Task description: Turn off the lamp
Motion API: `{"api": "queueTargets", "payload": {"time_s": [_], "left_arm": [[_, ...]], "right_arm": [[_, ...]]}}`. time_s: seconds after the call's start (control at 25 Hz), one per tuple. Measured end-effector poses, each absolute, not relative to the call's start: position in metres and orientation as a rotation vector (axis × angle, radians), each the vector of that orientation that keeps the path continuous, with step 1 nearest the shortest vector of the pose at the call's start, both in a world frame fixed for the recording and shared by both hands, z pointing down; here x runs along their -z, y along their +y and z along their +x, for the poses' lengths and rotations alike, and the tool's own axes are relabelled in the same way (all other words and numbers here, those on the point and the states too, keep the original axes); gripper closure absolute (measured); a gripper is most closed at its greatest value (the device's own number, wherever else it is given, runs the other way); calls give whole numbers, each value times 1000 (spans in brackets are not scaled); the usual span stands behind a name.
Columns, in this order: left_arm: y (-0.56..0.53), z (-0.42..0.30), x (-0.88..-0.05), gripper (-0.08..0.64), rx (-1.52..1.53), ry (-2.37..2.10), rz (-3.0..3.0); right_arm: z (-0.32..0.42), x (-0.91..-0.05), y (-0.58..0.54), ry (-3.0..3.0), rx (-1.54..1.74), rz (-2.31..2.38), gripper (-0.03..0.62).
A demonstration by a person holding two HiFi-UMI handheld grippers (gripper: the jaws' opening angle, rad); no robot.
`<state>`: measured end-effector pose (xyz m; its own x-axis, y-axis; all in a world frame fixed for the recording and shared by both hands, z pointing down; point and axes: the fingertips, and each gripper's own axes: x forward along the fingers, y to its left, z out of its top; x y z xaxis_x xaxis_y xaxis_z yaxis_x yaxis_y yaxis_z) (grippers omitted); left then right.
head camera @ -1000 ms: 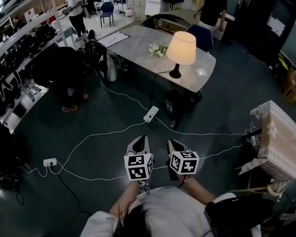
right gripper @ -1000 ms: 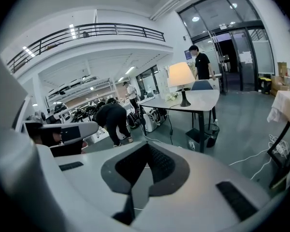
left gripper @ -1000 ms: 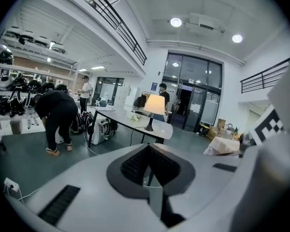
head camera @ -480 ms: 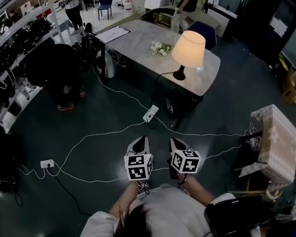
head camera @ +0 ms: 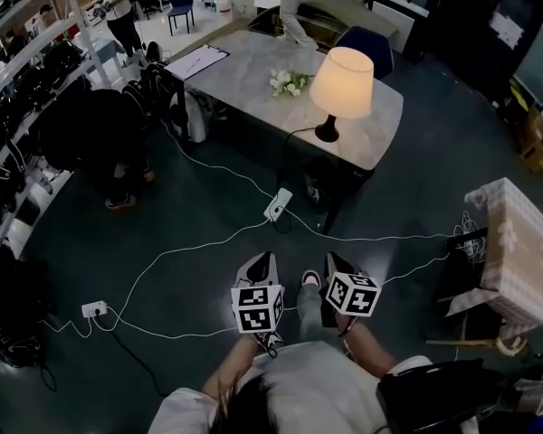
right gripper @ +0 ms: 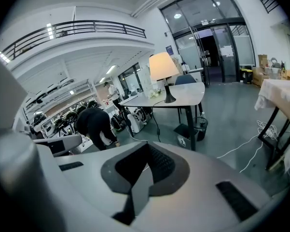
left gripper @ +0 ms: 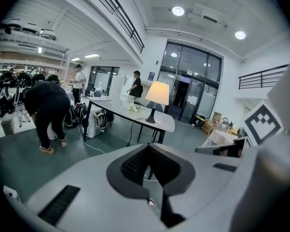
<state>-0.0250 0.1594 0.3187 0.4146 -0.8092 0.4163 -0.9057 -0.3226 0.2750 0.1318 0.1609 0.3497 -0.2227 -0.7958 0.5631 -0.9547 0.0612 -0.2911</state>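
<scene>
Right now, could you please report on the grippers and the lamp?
Left gripper shut, empty; right gripper shut, empty. Lamp lit on table, well ahead. White cables cross the floor between.

A grey table [head camera: 244, 75] carries a bunch of white flowers [head camera: 288, 81] and a clipboard [head camera: 197, 61] near its far end. White cables [head camera: 208, 240] trail over the dark floor [head camera: 416, 179] between a power strip [head camera: 278, 205] just beside the table and another socket block [head camera: 93, 309] at the left. A person in dark clothes [head camera: 100, 134] bends over beside shelves of helmets [head camera: 14, 107].
</scene>
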Motion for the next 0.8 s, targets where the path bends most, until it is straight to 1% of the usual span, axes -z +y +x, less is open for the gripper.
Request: {"api": "queueTargets", "payload": {"time_s": [0.48, 0.8], "left_arm": [[98, -41, -320, 554, -279, -1556, 2151], [52, -27, -323, 554, -277, -1591, 2088]], "right_arm": [[117, -345, 85, -2167, -891, 1699, 594], [129, -349, 35, -2177, -898, 1612, 594]]}}
